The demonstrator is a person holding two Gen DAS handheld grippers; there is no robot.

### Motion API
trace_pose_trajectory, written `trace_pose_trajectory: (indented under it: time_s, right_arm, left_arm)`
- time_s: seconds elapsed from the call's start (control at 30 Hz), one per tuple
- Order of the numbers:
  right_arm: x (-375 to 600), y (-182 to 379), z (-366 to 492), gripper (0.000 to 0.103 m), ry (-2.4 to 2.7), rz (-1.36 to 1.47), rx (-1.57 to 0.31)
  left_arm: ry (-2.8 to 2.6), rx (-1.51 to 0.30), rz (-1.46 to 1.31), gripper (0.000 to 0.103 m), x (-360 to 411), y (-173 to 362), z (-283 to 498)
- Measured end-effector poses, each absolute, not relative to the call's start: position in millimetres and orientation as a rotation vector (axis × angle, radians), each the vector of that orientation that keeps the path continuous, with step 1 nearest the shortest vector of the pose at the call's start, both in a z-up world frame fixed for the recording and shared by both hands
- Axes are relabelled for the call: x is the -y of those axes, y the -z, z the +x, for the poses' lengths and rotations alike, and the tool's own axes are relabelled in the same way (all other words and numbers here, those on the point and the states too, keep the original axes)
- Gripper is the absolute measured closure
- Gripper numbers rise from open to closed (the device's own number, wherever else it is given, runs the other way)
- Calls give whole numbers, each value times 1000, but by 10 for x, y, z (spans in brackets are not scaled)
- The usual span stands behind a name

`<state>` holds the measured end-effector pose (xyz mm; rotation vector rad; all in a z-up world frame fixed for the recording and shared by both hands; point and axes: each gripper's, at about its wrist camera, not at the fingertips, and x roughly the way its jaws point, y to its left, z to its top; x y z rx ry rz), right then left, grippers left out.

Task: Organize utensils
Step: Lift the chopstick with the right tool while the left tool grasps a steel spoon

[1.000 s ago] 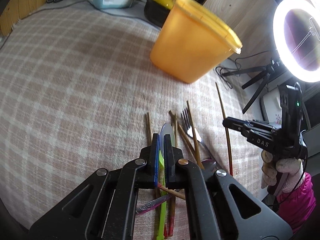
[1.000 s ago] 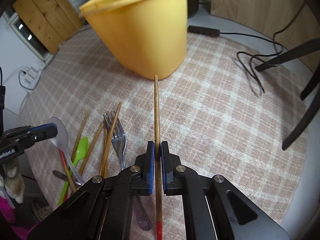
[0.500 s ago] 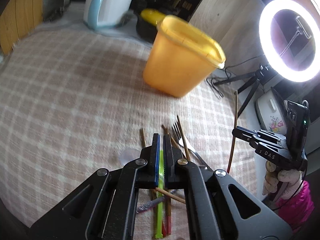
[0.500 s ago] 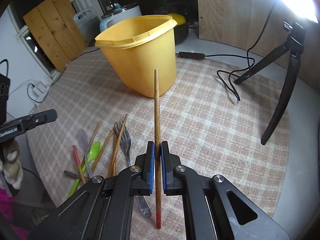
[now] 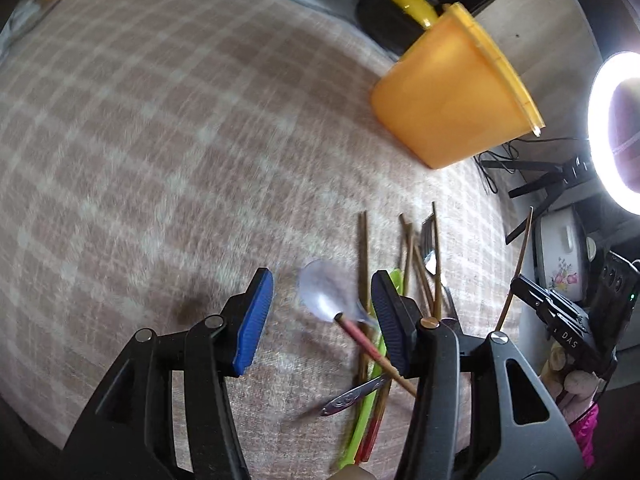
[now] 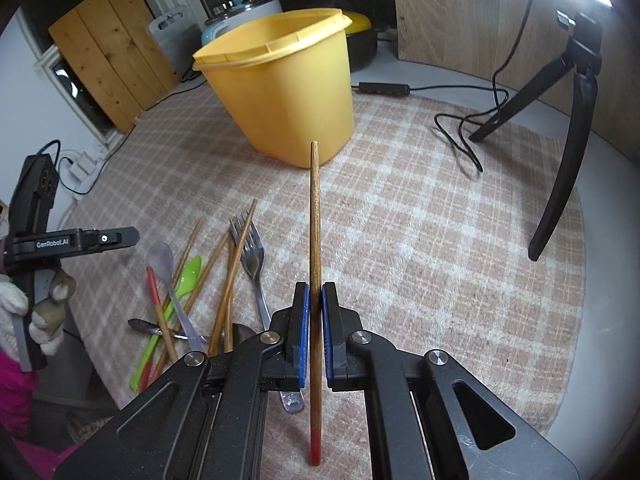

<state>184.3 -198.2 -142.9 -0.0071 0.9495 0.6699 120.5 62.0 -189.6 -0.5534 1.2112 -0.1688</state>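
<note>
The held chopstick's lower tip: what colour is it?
Red, clearest in the right wrist view.

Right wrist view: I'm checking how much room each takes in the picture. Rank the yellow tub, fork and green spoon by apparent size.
1. yellow tub, clearly largest.
2. fork.
3. green spoon, partly covered, so close to the fork.

"GenRobot.AI", white lettering, on side of left gripper (image 6: 76,242) body, seen from right wrist view. "DAS", pale letters, on side of right gripper (image 5: 568,340) body, seen from left wrist view; rest of that marking cut off or too blurred to read. Embossed pattern on metal spoon handle (image 5: 348,394), blurred, not legible as text. Floral print on white appliance (image 5: 560,268) at right edge, picture only, no words readable. No other text, numbers or signs legible.
</note>
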Motion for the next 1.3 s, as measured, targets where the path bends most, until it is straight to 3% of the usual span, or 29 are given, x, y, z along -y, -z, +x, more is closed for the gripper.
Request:
trace_pose_trajectory:
  time_s: [0.13,0.2,0.43,0.53,0.67,0.93,1.3]
  right_arm:
    - [1951,1463,1839,98,-672,-20,-958]
    - [1933,1469,1839,98,-673,-24,-959]
    - [1899,1508,1850,98,-671,-27,-970]
    - [1889,1517,1857,98,-669,-27,-973]
    - [1885,1539,1874,98,-667,-29,-978]
    - [1896,1543,1874,98,-660,-28,-971]
    - [2000,1363,1820,98,-647,7,-898]
  left_arm:
    - [180,-1222,-600,53,-648,2021,1178]
    - [184,-1229,-612,62,-646,2066,1189]
    - [210,-1209,-647,64,-677,2081,1205]
    - [213,-1203,-633,71,-609,2090,1212]
    - [216,-1214,-619,96,-530,2134,1235]
    - [181,-1138,-566,98,-467,2002,1222]
    - [106,-958,-426,103,-580,1334,1220]
